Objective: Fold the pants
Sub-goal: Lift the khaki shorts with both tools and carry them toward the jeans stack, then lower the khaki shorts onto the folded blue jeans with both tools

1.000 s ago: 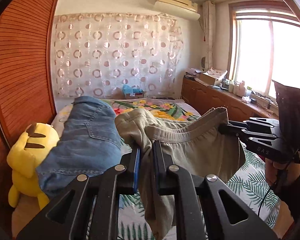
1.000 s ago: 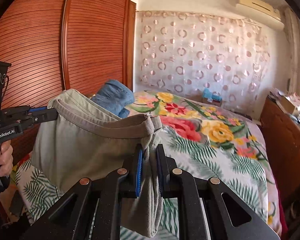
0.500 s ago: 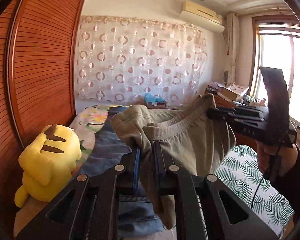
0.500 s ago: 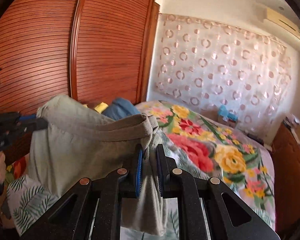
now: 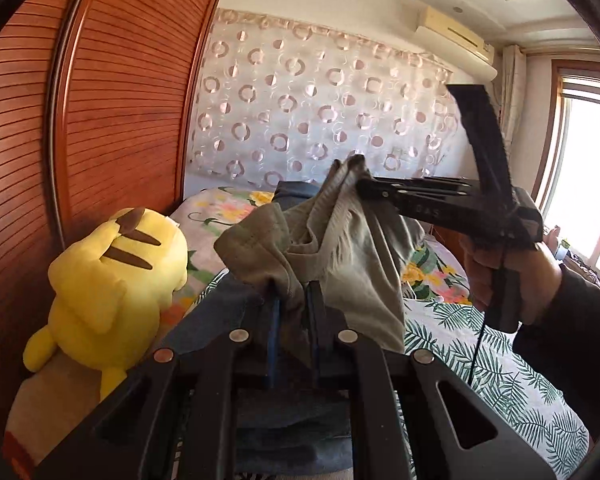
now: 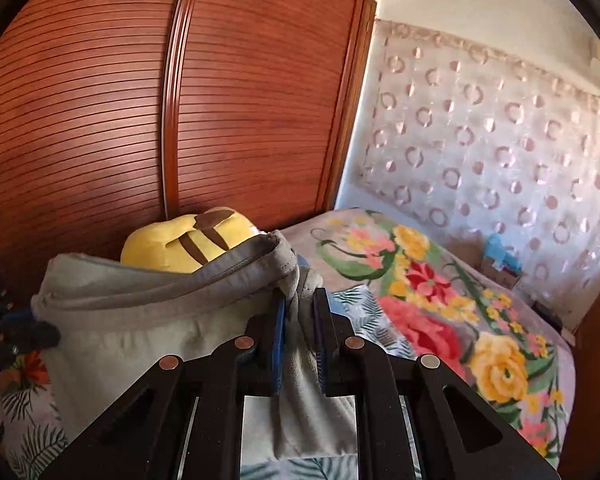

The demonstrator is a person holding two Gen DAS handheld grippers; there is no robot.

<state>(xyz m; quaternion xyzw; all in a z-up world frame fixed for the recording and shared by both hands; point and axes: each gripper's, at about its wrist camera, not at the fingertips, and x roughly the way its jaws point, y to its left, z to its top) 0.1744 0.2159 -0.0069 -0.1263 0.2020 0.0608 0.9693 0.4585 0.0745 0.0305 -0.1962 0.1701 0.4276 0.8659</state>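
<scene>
Two claws hold grey-green pants [image 5: 352, 264] above a bed [image 6: 440, 320]: the left claw [image 5: 294, 312] and right claw [image 6: 300, 320] each pinch the waistband beside a yellow plush toy [image 5: 108, 280].

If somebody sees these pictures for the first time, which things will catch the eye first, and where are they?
First, the grey-green pants, hanging in the air between two claws: the left claw and the right claw each pinch the waistband. Next, the yellow plush toy, which sits at the bed's edge against the red-brown wooden wardrobe. Behind, the flowered bedcover is very bright.
</scene>
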